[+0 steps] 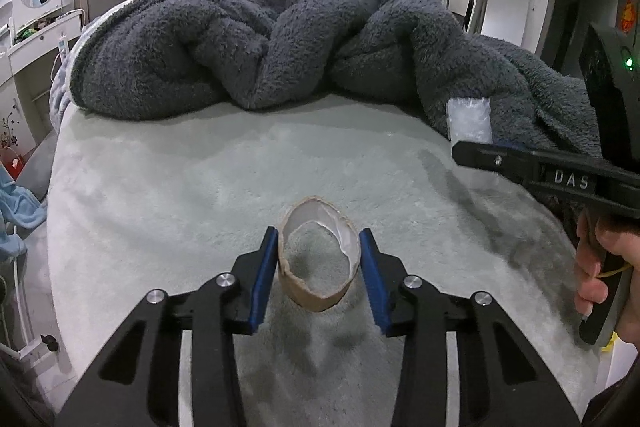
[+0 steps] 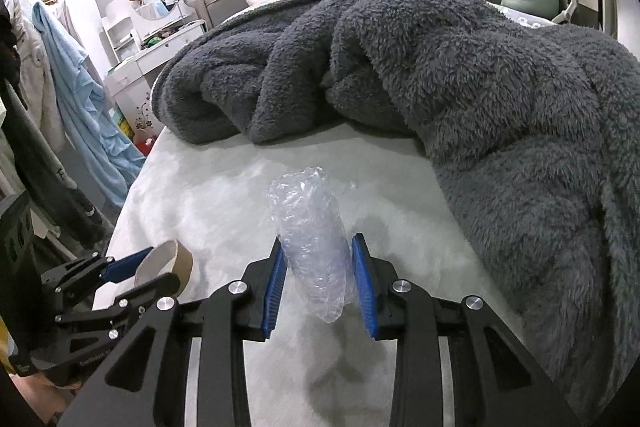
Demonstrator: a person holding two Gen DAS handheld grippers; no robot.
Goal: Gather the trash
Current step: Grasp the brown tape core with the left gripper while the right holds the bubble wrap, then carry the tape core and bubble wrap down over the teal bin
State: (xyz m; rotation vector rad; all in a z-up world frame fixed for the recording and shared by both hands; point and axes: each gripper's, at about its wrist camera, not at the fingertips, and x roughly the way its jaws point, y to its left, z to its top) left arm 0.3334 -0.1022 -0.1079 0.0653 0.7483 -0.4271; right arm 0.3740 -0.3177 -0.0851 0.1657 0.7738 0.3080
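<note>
Two pieces of trash are in your grip at once: your left gripper pinches a squashed cardboard tape ring across its width, and your right gripper squeezes a crumpled bubble-wrap wad between its blue pads. Both appear lifted just above the pale green bedspread, judging by the shadows beneath them, though the fisheye view makes the clearance hard to be sure of. The ring has already buckled into an oval, so don't squeeze harder; it could fold flat and slip out forward. Keep your left wrist level so the ring's open face stays up and it doesn't swing. The wad is soft and slippery, and only its lower part sits between the pads, so hold steady pressure and avoid quick turns that could let it squirm free. No bin shows in either view, so you will likely need to carry both away from the bed. Move the two grippers apart as you go, and steer the right one clear of the dark grey fleece blanket heaped just beside it, since its pile could snag the wad.
</note>
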